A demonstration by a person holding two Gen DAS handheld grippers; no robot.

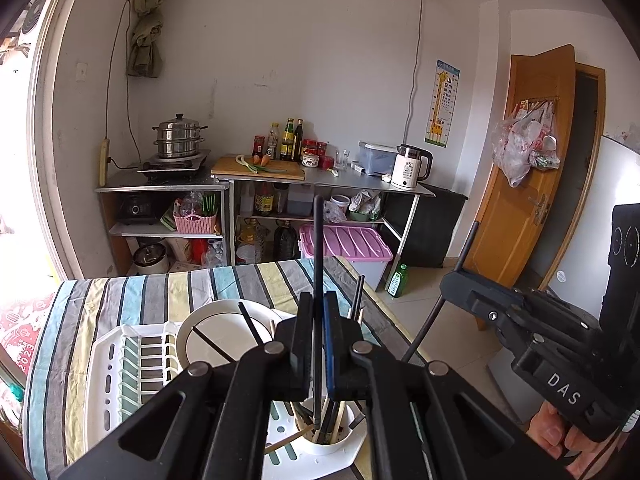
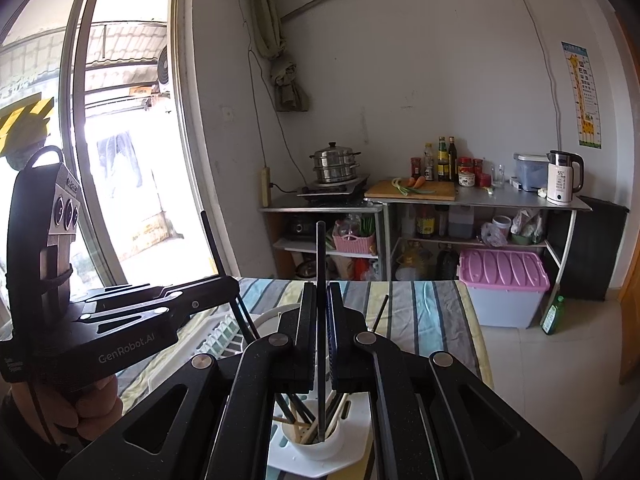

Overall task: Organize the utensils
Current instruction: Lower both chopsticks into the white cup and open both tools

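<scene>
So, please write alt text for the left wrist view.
The left tool is shut on a black chopstick above a white utensil cup on a striped table. The right tool holds another chopstick.

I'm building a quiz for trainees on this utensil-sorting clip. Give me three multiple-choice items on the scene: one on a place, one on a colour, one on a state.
1. Where is the white utensil cup?
A. at a corner of the white drying rack
B. on the stove
C. on the floor

2. What colour is the storage box lid?
A. green
B. pink
C. black

3. How does the left hand-held gripper stand?
A. wide open, empty
B. shut on a dark chopstick
C. shut on a plate

Answers: 1 A, the cup sits in the rack's near corner; 2 B, the lid on the floor box is pink; 3 B, the jaws pinch an upright dark stick.
</scene>
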